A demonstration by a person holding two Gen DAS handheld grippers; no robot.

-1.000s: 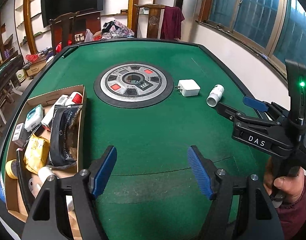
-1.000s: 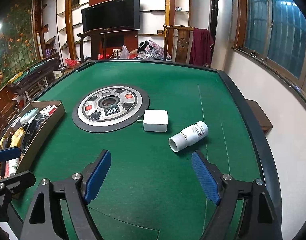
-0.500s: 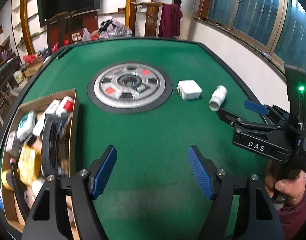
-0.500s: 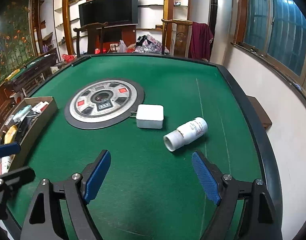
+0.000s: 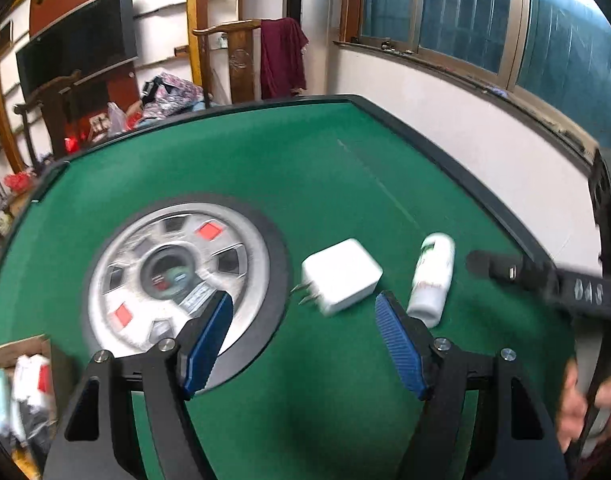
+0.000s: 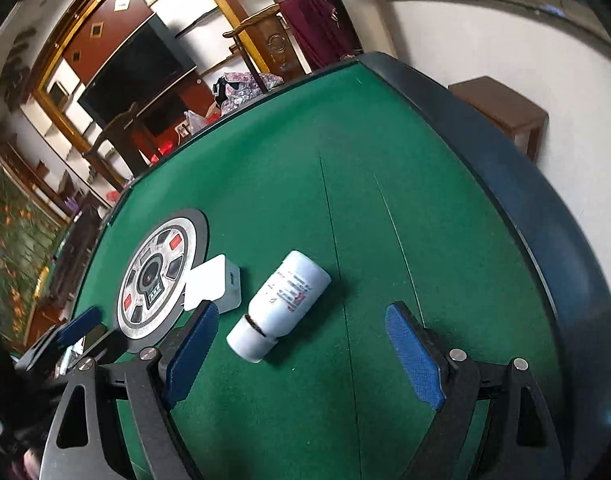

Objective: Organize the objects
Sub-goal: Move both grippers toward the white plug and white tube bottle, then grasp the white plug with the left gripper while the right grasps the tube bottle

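Moved: both tongs have swung in over the charger and bottle; the right view has rolled.
Cardboard box point(image 5: 21, 364): lower left desk edge, packed with blurred items.
Round panel point(image 5: 177, 276): set into the green desk point(image 5: 305, 184).
White charger point(image 5: 341, 282): flat, touching the panel's rim, prongs toward it.
Left tongs point(image 5: 305, 344): apart, empty, in front of the charger.
White bottle point(image 6: 279, 304): on its side, just right of the charger.
Right tongs point(image 6: 301, 354): apart, empty, bottle's cap end between its fingers, untouched.
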